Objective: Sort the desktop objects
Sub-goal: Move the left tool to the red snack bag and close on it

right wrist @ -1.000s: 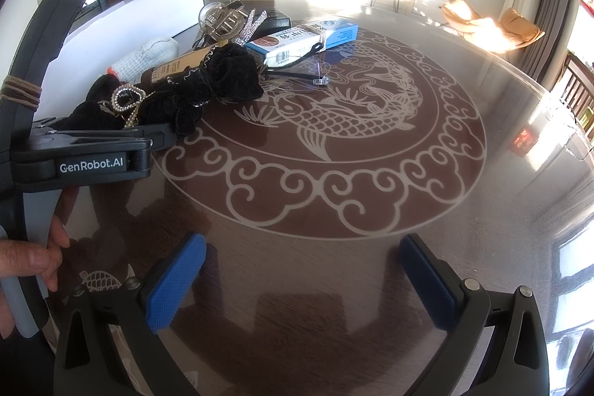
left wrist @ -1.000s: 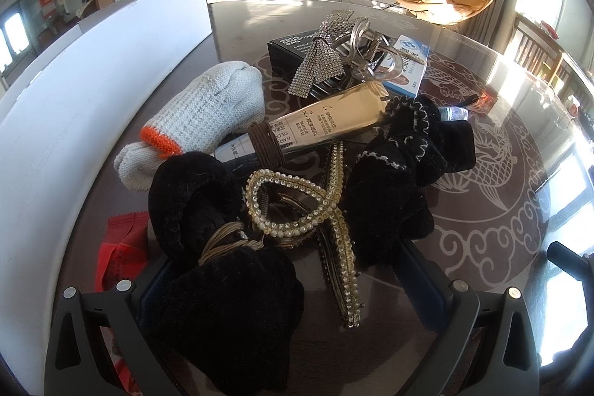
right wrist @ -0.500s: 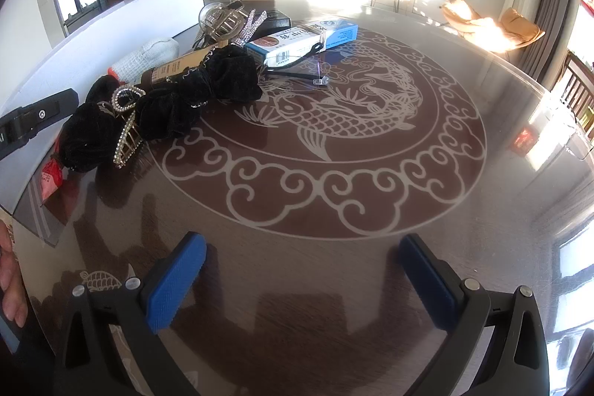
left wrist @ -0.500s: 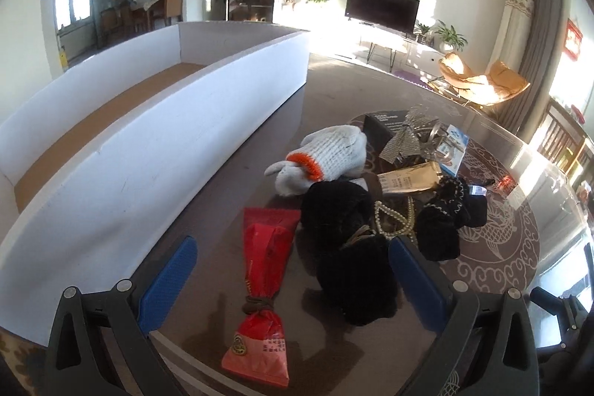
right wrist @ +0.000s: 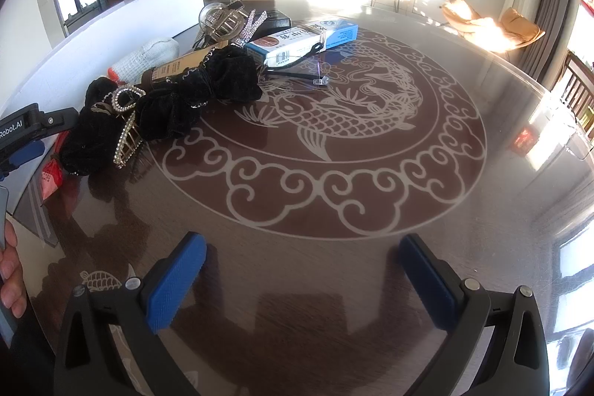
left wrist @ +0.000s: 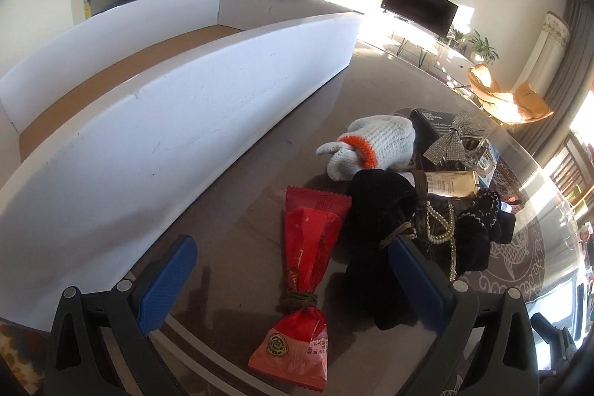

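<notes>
A heap of small items lies on the round glass table (right wrist: pixel 371 210). In the left wrist view a red snack packet (left wrist: pixel 304 270) lies nearest, between the fingers of my open left gripper (left wrist: pixel 293 277), which hovers above it. Beside the packet are a black scrunchie (left wrist: pixel 378 210), a pearl hair claw (left wrist: pixel 440 229), a gold tube (left wrist: pixel 451 182) and a white knit glove (left wrist: pixel 375 145). My right gripper (right wrist: pixel 300 281) is open and empty over bare table, well short of the heap. From there I see another black scrunchie (right wrist: pixel 200 95), a blue box (right wrist: pixel 304 39) and glasses (right wrist: pixel 297 69).
A long white cardboard box (left wrist: pixel 148 121) with a brown floor runs along the left of the heap. A black box (left wrist: pixel 432 125) carries a rhinestone bow (left wrist: pixel 451 143). A person's hand (right wrist: pixel 11 270) shows at the left edge. Someone stands far back in the room.
My left gripper pulled back and up from the heap, then eased forward over the red packet. The right gripper stayed still and open.
</notes>
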The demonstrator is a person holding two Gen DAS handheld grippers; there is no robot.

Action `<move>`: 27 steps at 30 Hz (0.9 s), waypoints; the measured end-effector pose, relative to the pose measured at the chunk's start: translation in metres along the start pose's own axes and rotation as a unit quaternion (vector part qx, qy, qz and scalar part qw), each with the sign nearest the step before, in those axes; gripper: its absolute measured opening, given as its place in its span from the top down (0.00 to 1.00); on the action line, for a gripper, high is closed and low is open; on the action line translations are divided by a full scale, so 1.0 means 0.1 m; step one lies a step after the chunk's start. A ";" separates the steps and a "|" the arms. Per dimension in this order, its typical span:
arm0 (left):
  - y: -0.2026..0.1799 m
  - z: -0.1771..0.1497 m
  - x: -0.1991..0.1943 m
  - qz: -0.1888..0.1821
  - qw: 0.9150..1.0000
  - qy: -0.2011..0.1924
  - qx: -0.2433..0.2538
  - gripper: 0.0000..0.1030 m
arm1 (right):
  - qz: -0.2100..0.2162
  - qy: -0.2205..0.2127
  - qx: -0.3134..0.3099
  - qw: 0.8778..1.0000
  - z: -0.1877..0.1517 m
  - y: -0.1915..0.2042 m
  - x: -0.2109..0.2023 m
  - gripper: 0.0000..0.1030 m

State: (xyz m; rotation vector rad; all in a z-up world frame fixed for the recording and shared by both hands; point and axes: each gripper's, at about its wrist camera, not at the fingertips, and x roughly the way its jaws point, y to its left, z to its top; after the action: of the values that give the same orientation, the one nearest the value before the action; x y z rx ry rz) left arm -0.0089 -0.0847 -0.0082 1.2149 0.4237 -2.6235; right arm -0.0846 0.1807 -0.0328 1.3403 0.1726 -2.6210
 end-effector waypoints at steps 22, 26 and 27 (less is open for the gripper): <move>-0.36 0.05 0.38 0.021 0.997 0.048 0.064 0.00 | 0.000 0.000 0.000 1.000 0.00 0.00 -0.01 0.00; -0.61 0.02 0.40 0.012 0.991 0.056 0.119 0.00 | 0.000 0.000 0.000 1.000 0.00 0.00 -0.01 0.00; -0.65 0.01 0.40 0.007 0.990 0.057 0.129 0.00 | 0.000 0.000 0.000 1.000 0.00 0.00 -0.01 0.00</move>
State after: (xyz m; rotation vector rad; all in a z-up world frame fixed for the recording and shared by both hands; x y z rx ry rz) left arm -0.0553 -0.0271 -0.0274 1.4440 0.0923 -2.6677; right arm -0.0842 0.1808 -0.0324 1.3401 0.1728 -2.6203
